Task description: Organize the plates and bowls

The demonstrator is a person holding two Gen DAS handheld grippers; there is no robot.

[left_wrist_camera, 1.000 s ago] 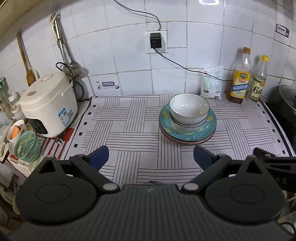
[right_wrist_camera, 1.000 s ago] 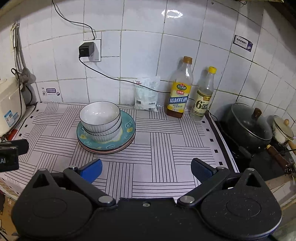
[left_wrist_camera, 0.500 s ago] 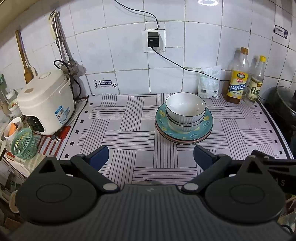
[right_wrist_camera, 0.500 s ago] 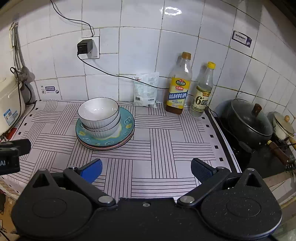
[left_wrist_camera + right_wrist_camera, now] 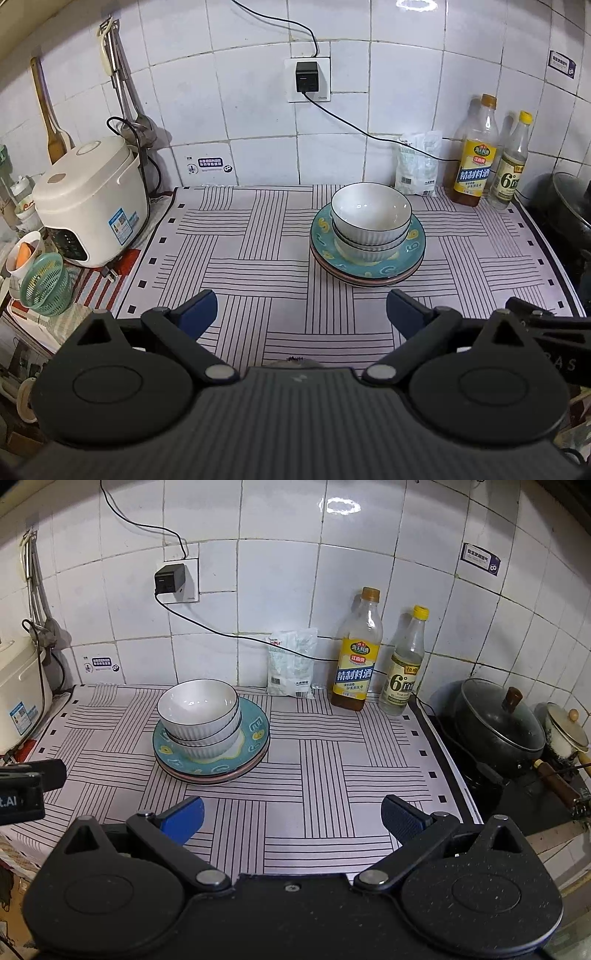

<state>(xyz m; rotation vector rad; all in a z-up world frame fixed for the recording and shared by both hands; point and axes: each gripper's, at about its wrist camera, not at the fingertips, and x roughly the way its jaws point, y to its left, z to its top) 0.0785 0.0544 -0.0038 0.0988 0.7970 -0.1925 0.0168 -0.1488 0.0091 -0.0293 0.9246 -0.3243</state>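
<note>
Two white ribbed bowls (image 5: 370,214) are nested on a teal patterned plate (image 5: 413,248), which lies on a pink plate on the striped mat. The stack also shows in the right wrist view: bowls (image 5: 198,709), teal plate (image 5: 255,731). My left gripper (image 5: 301,314) is open and empty, above the mat in front of and left of the stack. My right gripper (image 5: 291,818) is open and empty, in front of and right of the stack. Part of the right gripper shows at the left view's right edge (image 5: 546,325).
A white rice cooker (image 5: 88,199) stands at the left, with a green basket (image 5: 46,284) and cup in front. Two bottles (image 5: 356,653) and a white packet (image 5: 291,664) stand by the tiled wall. A black lidded pot (image 5: 498,723) sits on the stove at right.
Both grippers have drawn back a little from the stack; the views widen slightly. Bowls and plates have not moved. Both stay open.
</note>
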